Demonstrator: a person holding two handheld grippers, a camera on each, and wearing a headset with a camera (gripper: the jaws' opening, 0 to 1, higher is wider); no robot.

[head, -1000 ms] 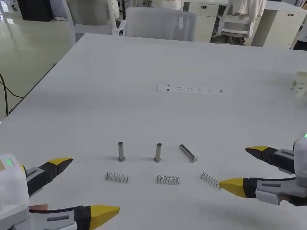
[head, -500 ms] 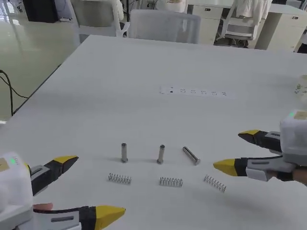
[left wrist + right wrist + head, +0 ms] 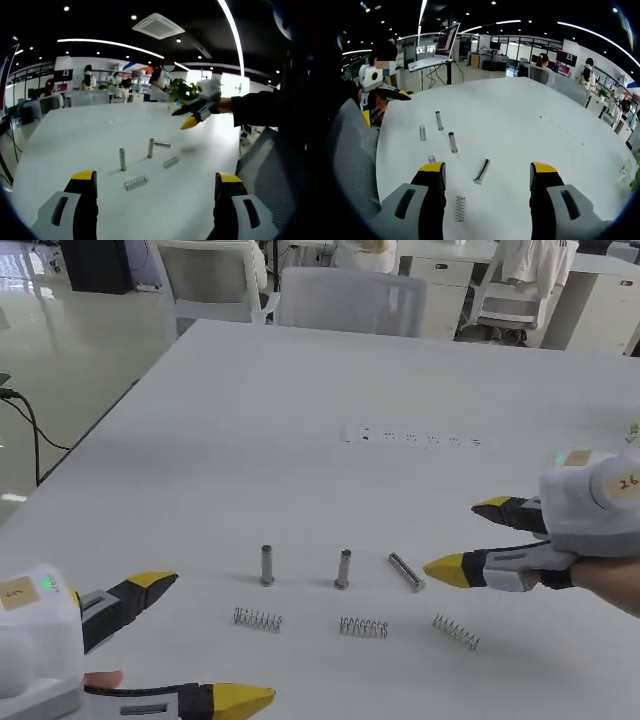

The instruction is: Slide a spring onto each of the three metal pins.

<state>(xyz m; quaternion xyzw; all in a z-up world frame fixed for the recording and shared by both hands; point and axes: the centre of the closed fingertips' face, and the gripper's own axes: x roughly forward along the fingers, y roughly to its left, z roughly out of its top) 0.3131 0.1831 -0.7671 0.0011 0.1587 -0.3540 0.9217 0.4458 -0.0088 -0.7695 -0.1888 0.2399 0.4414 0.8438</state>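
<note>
Two metal pins [image 3: 267,565] [image 3: 343,568] stand upright in a row on the white table [image 3: 330,390]; a third pin [image 3: 406,572] lies flat to their right. In front of them lie three springs [image 3: 258,619] [image 3: 363,627] [image 3: 456,631]. My right gripper [image 3: 465,536] hovers open just right of the lying pin, which sits between its jaws in the right gripper view [image 3: 481,171]. My left gripper [image 3: 205,640] is open and empty at the near left, short of the left spring [image 3: 136,182].
A strip of power sockets [image 3: 410,437] is set into the table's middle. Chairs [image 3: 345,300] stand at the far edge. Bare tabletop lies all round the pins. The table's left edge [image 3: 90,440] drops to the floor.
My right gripper has lifted from beside the right spring and moved back and left, level with the lying pin. The left gripper holds its place. The camera has shifted slightly.
</note>
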